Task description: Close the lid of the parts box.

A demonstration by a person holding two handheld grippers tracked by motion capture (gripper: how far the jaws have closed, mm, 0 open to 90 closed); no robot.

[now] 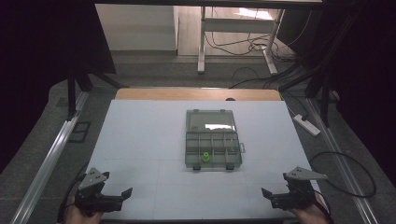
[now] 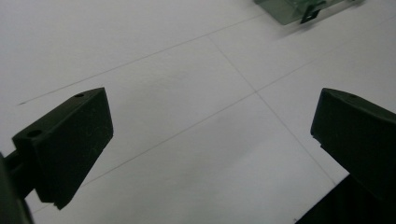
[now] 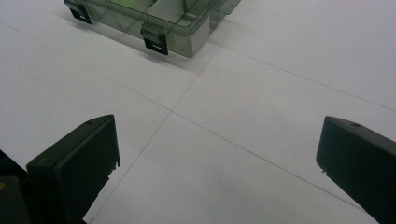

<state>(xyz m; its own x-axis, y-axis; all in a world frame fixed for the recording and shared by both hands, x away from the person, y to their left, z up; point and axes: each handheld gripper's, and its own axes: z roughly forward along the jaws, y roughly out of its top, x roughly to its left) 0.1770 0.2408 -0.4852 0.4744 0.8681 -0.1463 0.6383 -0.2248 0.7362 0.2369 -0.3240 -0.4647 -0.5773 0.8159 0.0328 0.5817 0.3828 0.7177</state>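
Note:
A clear grey compartment box (image 1: pixel 213 144) lies open in the middle of the white table (image 1: pixel 140 135), its lid folded back. A small green piece (image 1: pixel 205 157) sits in a front compartment. My left gripper (image 1: pixel 122 195) rests open near the front left edge, nothing between its jaws. My right gripper (image 1: pixel 269 195) is open near the front right edge, also holding nothing. The right gripper view has the box's front wall and black latches (image 3: pixel 156 44) at the top; my open jaws (image 3: pixel 219 163) frame bare table. In the left gripper view a box corner (image 2: pixel 299 10) sits far off beyond my gripper (image 2: pixel 210 144).
The table's wooden far edge (image 1: pixel 196 94) borders grey floor. A desk frame (image 1: pixel 233 28) and loose cables (image 1: pixel 252 46) lie beyond. A white power strip (image 1: pixel 307 124) is on the floor at the right. Metal rails (image 1: pixel 46 163) run along both sides.

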